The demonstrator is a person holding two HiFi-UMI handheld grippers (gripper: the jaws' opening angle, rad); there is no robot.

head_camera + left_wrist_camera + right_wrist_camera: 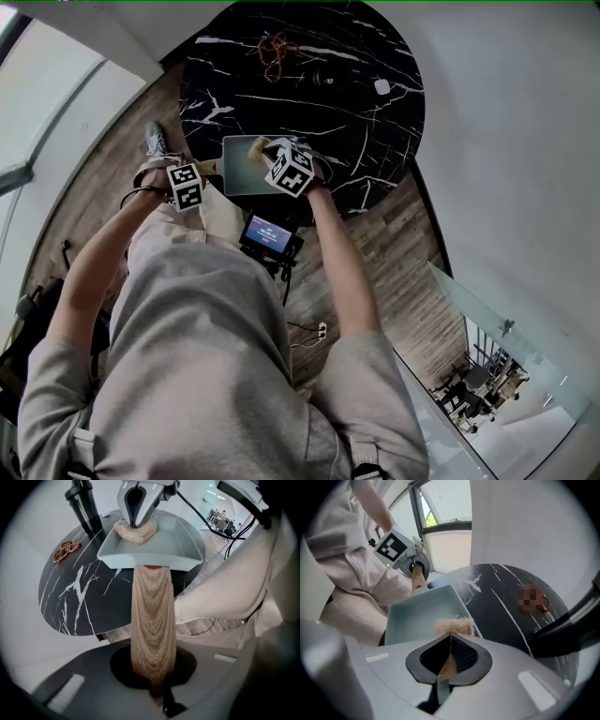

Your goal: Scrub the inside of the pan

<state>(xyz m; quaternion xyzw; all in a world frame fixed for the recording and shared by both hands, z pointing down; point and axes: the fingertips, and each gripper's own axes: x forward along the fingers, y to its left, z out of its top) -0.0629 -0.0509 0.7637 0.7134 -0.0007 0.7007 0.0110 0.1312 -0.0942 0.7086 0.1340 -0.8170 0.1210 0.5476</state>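
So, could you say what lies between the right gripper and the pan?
A tan fibrous scrubber, clamped by the right gripper; the right gripper view shows it.

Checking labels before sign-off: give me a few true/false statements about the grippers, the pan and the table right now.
1. The left gripper is shut on the pan's wooden handle. True.
2. The right gripper is empty. False: its jaws are closed on a fibrous scrubber.
3. The scrubber is down inside the pan. True.
4. The table is plain white. False: it is black with white veins.
5. The pan is round. False: it is rectangular with straight walls.
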